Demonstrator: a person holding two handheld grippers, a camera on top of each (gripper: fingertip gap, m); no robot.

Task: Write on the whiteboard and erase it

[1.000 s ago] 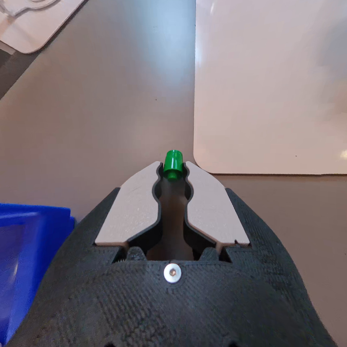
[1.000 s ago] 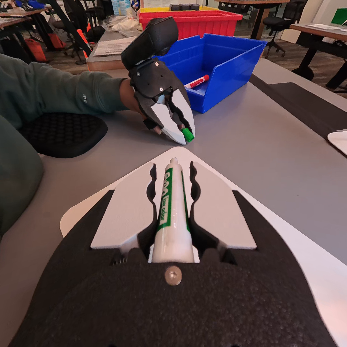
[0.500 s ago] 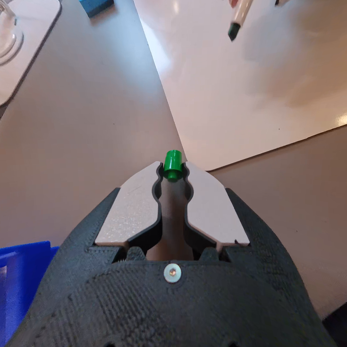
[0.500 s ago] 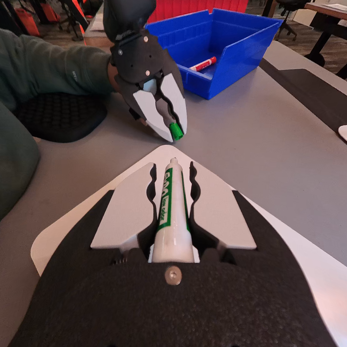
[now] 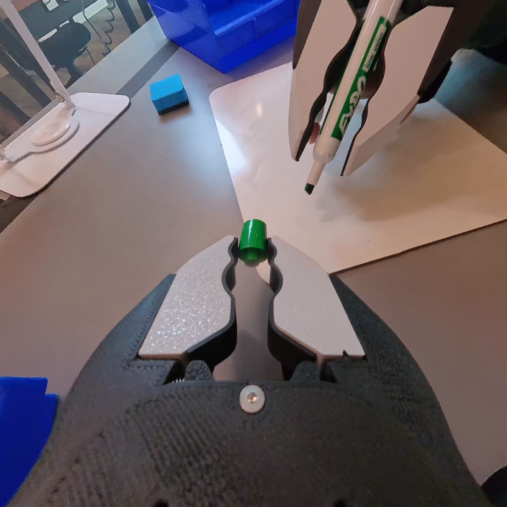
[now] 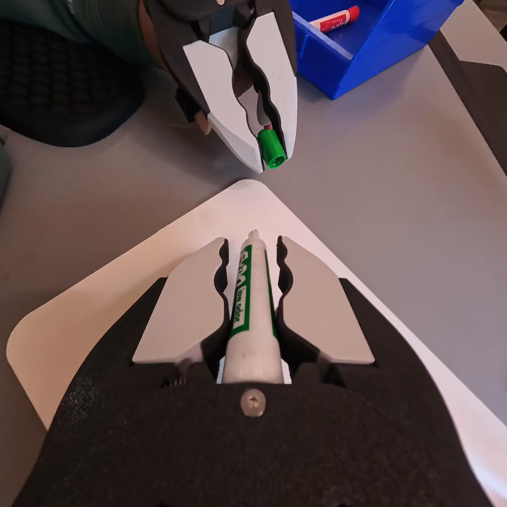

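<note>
Green cap (image 5: 253,241), white-and-green marker (image 6: 253,307), white whiteboard (image 5: 288,153), blue eraser (image 5: 168,93), blue bin (image 6: 365,55).

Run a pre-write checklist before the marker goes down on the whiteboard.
1. Cap off the marker: ok, pinched at the left hand-held gripper's tips.
2. Marker gripped: ok, the right hand-held gripper clamps its barrel deep between the fingers.
3. Nib bare and above the whiteboard: ok.
4. Nib touching the board: not ok, not yet down.
5. Board unmarked: ok.
6. Eraser to hand: ok, on the table beside the board.
</note>
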